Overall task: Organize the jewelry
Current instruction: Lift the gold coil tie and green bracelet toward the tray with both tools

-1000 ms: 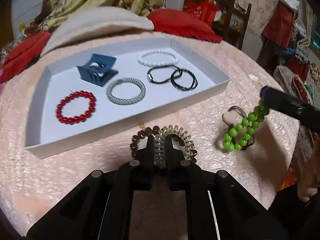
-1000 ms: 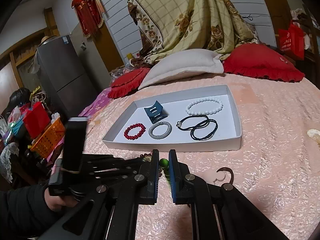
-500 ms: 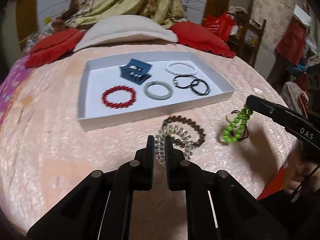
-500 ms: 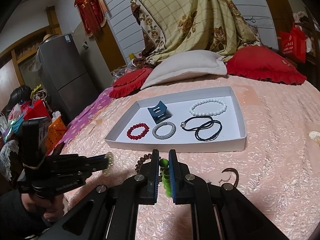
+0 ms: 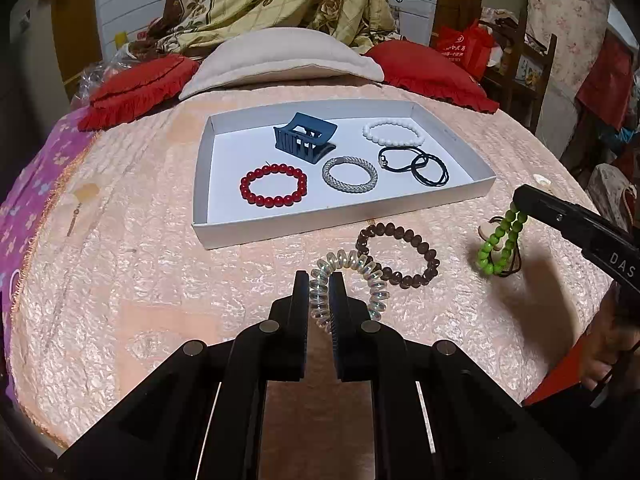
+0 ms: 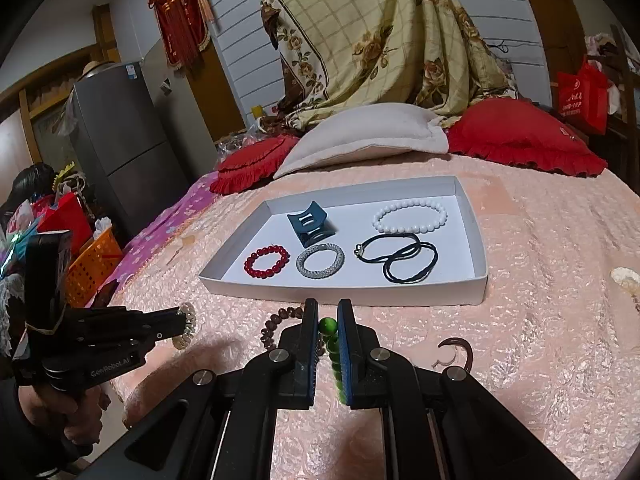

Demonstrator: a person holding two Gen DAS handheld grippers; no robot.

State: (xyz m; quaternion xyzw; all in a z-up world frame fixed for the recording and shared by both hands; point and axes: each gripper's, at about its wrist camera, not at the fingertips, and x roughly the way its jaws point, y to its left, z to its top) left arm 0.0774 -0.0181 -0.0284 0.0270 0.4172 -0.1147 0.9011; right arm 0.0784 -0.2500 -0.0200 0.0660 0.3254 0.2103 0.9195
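Listing the contents of a pink bed (image 5: 140, 280) spread with a textured cover:

Item 1: white tray (image 5: 280, 228), shallow, lying on the bed before the pillows. It holds a red bead bracelet (image 5: 273, 184) at the near left, a silver mesh bracelet (image 5: 350, 173) just right of it, a blue hair claw (image 5: 305, 141) behind these two, a white bead bracelet (image 5: 393, 133) at the far right, and black cord loops (image 5: 414, 164) in front of the white one.

Item 2: clear coil hair tie (image 5: 348, 276), grasped by the left gripper (image 5: 319, 296), its jaws clenched on one side of the coil; the rest of the loop hangs free to the right, in front of the tray's near wall.

Item 3: brown bead bracelet (image 5: 398, 254), flat on the bed just outside the tray's near wall, beside the coil tie.

Item 4: green bead bracelet (image 5: 500, 244), pinched by the right gripper (image 6: 328, 330), jaws clenched on the beads; it dangles to the right of the brown one. Dark cords and a pale piece hang or lie behind it; which, I cannot tell.

Item 5: brown hook (image 6: 456, 350), lying on the bed beside the right gripper.

Item 6: cream pillow (image 5: 280, 60) between two red cushions (image 5: 136, 88) at the head of the bed.
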